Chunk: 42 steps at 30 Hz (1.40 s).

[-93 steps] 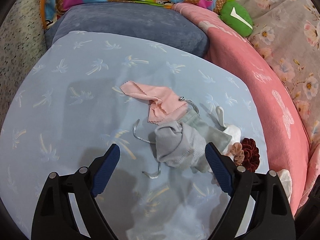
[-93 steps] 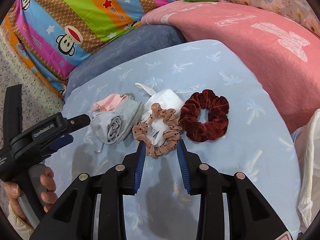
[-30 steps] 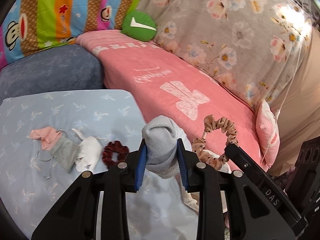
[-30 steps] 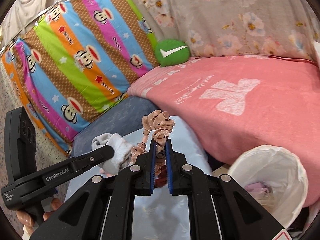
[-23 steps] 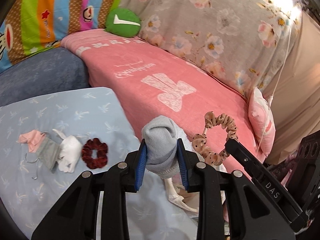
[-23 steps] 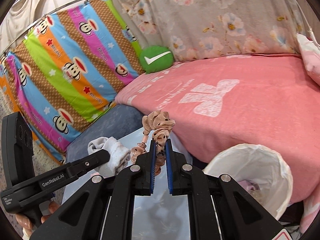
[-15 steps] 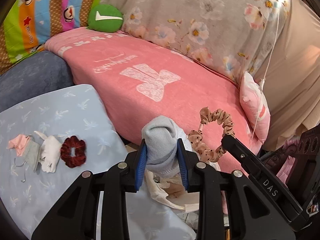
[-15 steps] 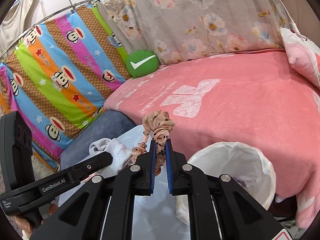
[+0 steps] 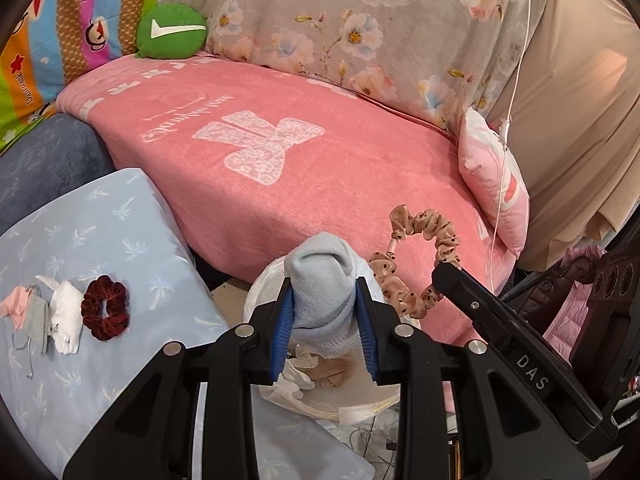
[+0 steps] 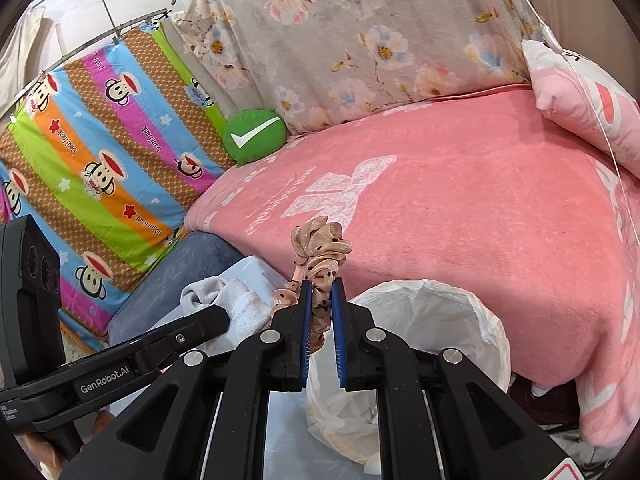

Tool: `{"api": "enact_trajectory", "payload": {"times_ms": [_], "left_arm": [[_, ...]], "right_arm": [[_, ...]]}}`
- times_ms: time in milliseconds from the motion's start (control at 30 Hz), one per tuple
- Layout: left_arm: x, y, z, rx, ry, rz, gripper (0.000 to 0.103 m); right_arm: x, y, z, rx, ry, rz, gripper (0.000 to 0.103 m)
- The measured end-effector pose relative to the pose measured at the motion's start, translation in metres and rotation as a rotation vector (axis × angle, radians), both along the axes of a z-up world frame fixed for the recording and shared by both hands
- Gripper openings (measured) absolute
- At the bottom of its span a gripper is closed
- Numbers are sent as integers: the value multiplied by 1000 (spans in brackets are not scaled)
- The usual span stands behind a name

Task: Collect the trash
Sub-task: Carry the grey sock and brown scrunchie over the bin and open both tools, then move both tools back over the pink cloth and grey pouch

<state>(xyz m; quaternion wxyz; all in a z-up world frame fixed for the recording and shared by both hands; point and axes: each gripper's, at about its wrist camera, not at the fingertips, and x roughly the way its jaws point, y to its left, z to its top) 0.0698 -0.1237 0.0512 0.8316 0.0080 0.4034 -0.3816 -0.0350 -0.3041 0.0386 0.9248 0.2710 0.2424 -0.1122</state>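
Observation:
My left gripper (image 9: 323, 300) is shut on a rolled grey sock (image 9: 322, 280) and holds it above the white-lined trash bin (image 9: 320, 396). My right gripper (image 10: 320, 296) is shut on a tan dotted scrunchie (image 10: 322, 256), held over the rim of the same bin (image 10: 440, 300). The scrunchie also shows in the left wrist view (image 9: 424, 256), and the sock in the right wrist view (image 10: 228, 300). On the light blue table (image 9: 100, 232) lie a dark red scrunchie (image 9: 105, 307), a white cloth (image 9: 66, 322), a grey cloth (image 9: 37, 320) and a pink cloth (image 9: 16, 306).
A pink blanket (image 9: 260, 152) covers the sofa behind the bin. A pink pillow (image 9: 496, 188) lies at its right end and a green round cushion (image 9: 172, 32) at the back. A hanging white cord (image 9: 516, 80) runs down at the right.
Both grippers have swung right from the table with sock and scrunchie in them. The bin has come under them, and the table items have slid to the left edge.

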Motion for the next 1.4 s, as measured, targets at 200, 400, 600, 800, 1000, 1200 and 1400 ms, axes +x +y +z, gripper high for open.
{"api": "enact_trajectory", "payload": {"times_ms": [200,400,600,800,1000,1200,1400], "left_arm": [[-4,-12,0,-4,-4,-10,38],[-8,-14,4,-2,-45,8,66],[-5,-10,1,1,-36,26,67],[-3,-3,1,-7,-29,46,67],[-1,4,0,-15,-23,65,67],[3,13,-3,-18,-11,89,67],[9,27,-8,-20,4,121,67]], "right_arm": [[-6,-8,-3,3,8,-21,15],[-10,-13,-3,6,6,-44,16],[-8,-11,-4,7,8,-33,19],[-4,-6,-5,6,11,-16,22],[0,-2,-5,-1,15,-2,22],[8,8,-8,-6,32,23,22],[17,22,-12,-8,46,52,22]]}}
